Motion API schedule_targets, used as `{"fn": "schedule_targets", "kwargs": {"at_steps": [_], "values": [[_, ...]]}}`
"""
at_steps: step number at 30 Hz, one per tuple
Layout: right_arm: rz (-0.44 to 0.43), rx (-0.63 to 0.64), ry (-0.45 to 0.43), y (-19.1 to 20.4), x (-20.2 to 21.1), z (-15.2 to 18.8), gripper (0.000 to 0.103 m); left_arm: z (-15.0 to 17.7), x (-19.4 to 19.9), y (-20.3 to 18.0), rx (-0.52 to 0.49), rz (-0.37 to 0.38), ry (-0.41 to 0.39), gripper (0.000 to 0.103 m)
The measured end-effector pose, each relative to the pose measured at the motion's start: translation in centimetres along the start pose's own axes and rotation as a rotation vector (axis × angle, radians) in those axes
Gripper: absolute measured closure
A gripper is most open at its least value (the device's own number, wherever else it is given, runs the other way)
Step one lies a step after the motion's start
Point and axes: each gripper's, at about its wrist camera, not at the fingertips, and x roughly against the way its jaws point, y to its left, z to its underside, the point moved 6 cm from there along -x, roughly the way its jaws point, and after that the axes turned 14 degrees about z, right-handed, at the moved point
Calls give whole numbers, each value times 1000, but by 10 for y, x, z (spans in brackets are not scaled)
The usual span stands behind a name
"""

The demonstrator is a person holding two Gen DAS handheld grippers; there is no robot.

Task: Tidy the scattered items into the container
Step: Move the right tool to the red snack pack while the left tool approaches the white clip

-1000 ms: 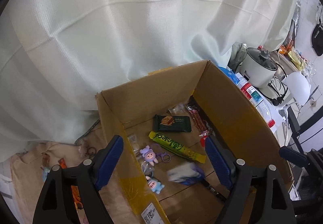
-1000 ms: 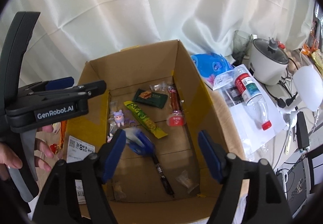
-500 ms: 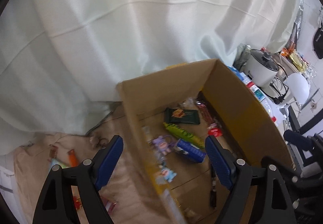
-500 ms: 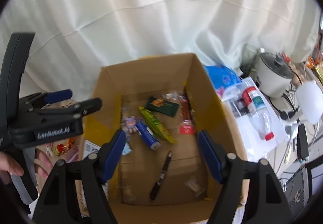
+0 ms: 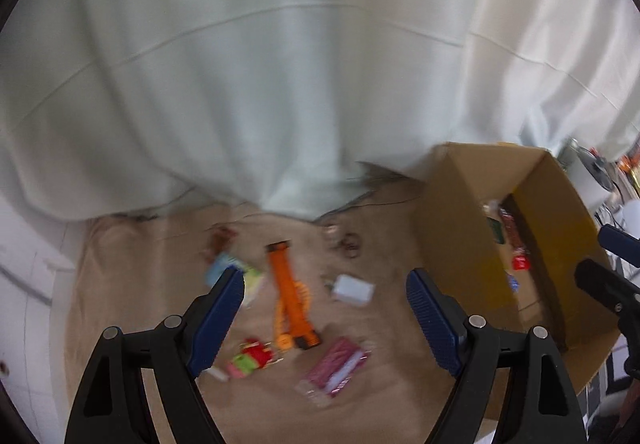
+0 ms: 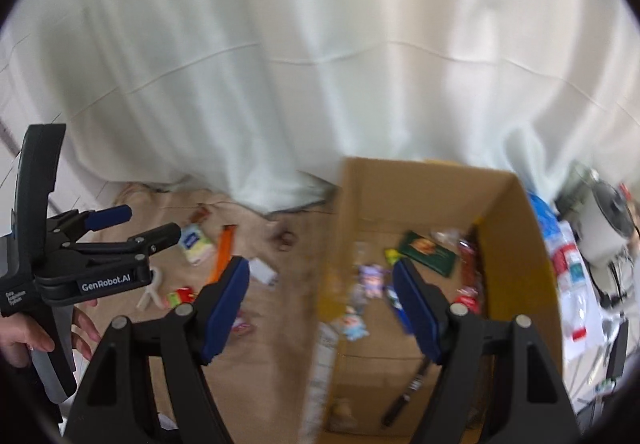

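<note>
Cardboard box (image 6: pixel 516 244) interior visible only from right wrist, left gripper (image 5: pixel 325 300) and right gripper (image 6: pixel 320 308) fingers spread, empty.

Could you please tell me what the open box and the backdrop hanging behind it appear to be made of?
The box looks like corrugated cardboard: matte brown walls, creased bottom flaps, yellowish tape strips. The backdrop seems to be thin white woven fabric: it hangs in soft folds with faint crease lines. Motion blur leaves the weave unclear.
</note>
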Motion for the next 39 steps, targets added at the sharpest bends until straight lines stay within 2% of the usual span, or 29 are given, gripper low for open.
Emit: {"fn": "schedule_targets", "kwargs": {"at_steps": [9,16,27,32,36,39], "values": [[-88,139,37,81,-14,5,25,37,25,85,139,-85,-11,19],[-125,211,116,121,-35,37,25,76,26,117,191,-120,23,19],[-110,255,200,143,-66,77,25,140,-15,157,291,-124,116,19],[-100,233,213,146,-83,85,25,149,-40,176,349,-155,103,19],[-83,222,218,148,-98,91,25,151,-59,193,421,-134,85,19],[-68,214,233,147,-108,95,25,151,-74,199,430,-141,102,19]]}}
